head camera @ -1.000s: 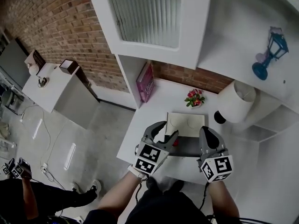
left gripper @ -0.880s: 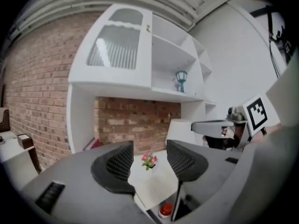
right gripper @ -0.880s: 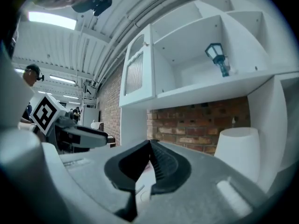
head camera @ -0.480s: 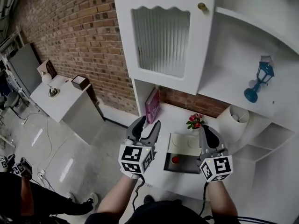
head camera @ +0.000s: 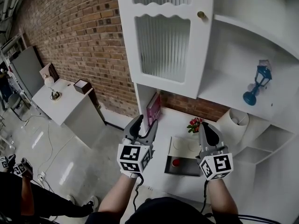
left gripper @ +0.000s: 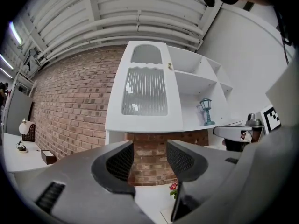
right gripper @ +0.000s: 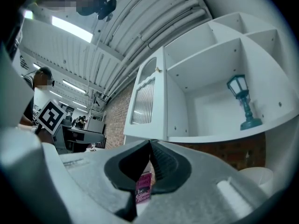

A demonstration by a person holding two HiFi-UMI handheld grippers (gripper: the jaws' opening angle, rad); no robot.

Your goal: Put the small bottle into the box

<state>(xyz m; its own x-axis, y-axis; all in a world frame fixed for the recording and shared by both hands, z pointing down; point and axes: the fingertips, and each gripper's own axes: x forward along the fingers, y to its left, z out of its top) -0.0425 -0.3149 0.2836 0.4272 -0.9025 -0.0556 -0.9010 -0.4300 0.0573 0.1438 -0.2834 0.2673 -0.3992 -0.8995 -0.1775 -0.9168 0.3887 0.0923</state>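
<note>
The box [head camera: 188, 168] is a dark grey tray on the white desk, with its pale lid [head camera: 184, 144] lying open behind it. The small bottle [head camera: 176, 162], seen as a red-capped spot, lies inside the box at its left end. My left gripper [head camera: 144, 125] is held up to the left of the box, open and empty; its own view shows the left gripper [left gripper: 149, 160] with only brick wall in the gap. My right gripper [head camera: 204, 128] is raised over the box's right side, shut on nothing; its pads meet in the right gripper view [right gripper: 150, 147].
A pink book [head camera: 153, 108] leans at the desk's back left, a small pot of flowers [head camera: 195, 124] stands behind the lid, and a white lamp [head camera: 234, 119] at the right. A blue lantern [head camera: 256, 83] stands on the shelf above. A white side table [head camera: 70, 105] stands far left.
The left gripper has drawn back left from over the box and risen; the red-capped bottle now lies in the box. The head view has tilted upward. The right gripper stayed shut.
</note>
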